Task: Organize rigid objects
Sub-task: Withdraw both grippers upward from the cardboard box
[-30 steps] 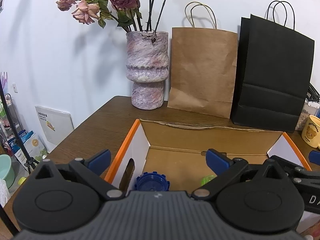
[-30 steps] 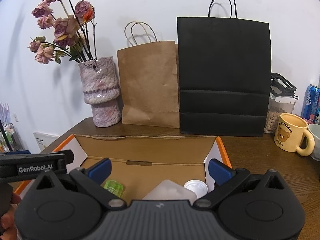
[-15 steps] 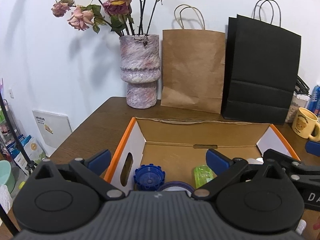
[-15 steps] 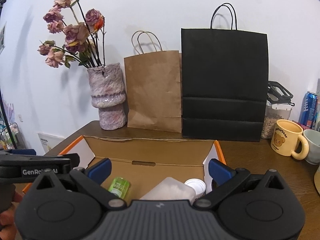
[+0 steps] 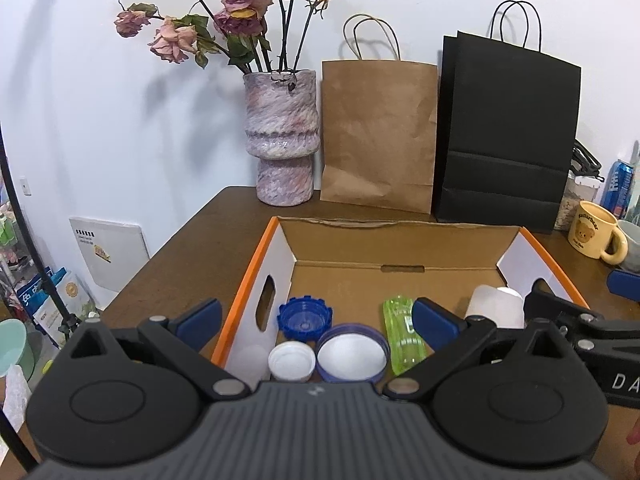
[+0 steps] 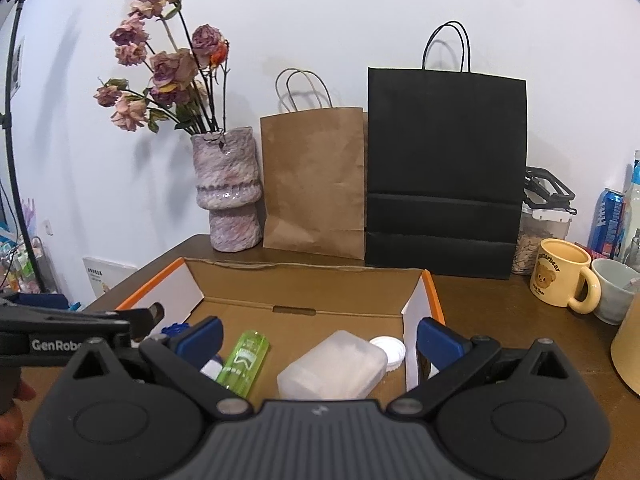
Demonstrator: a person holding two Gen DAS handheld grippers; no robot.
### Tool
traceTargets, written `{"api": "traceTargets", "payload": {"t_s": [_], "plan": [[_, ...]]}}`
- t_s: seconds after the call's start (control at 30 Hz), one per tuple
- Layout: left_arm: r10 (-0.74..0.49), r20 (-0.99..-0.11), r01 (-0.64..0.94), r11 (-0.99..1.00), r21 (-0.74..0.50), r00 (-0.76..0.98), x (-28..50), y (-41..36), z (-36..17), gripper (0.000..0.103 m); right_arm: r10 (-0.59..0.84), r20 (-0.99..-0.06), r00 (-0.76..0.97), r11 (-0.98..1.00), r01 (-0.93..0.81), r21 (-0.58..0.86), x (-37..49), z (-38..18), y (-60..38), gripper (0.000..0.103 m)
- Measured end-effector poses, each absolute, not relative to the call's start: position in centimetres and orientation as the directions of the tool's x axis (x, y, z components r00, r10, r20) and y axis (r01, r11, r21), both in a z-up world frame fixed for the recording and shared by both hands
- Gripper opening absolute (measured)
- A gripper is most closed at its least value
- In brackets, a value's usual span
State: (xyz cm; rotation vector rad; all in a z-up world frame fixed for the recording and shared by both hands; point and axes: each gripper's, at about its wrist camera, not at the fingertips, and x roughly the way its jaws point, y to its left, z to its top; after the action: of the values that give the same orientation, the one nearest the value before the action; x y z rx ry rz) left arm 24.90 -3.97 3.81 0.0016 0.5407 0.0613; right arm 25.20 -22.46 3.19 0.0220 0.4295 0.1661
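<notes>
Both grippers are held low at the near edge of the cardboard box [image 5: 280,248], pointing forward over it toward the wall.

Left gripper [image 5: 316,316]: fingers spread wide, nothing between them. It is level and sits at the box's left-front corner; its left finger [image 5: 199,314] is outside the left wall, its right finger [image 5: 434,320] over the inside. In the right wrist view it comes in from the left edge, w/ part of a hand [image 6: 10,420] behind it.

Right gripper [image 6: 318,336]: also spread wide and empty, level. Its left finger [image 6: 200,338] is over the box floor, its right finger [image 6: 440,338] just outside the right wall.

Things in the box, all lying on the floor, none touched by a gripper:
- blue cap [image 5: 306,317], near the left wall
- small white cap [image 5: 291,365] and a purple-rimmed lid [image 5: 352,358], side by side in front of the blue cap
- green bottle [image 6: 244,362], lying on its side, approx. in the middle
- clear plastic case [image 6: 334,366], right of the bottle
- white lid [image 6: 388,350], just beside the case, near the right wall

Behind the box on the table [image 6: 480,312]: a vase [image 6: 228,192] w/ dried roses, a brown paper bag [image 6: 314,180], a black paper bag [image 6: 446,168]. A yellow mug [image 6: 562,278] stands at the right, well apart from the box.
</notes>
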Motion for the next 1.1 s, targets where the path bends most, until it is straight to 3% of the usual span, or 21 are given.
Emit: {"api": "traceTargets", "payload": {"t_s": [1.1], "plan": [[0.035,-0.55,-0.022,0.999,0.029,0.834,16.1,-4.1,2.3,0.103,0.176,-0.448,0.877,0.983,-0.177,0.041,15.6,1.4,-23.8,0.103]]}}
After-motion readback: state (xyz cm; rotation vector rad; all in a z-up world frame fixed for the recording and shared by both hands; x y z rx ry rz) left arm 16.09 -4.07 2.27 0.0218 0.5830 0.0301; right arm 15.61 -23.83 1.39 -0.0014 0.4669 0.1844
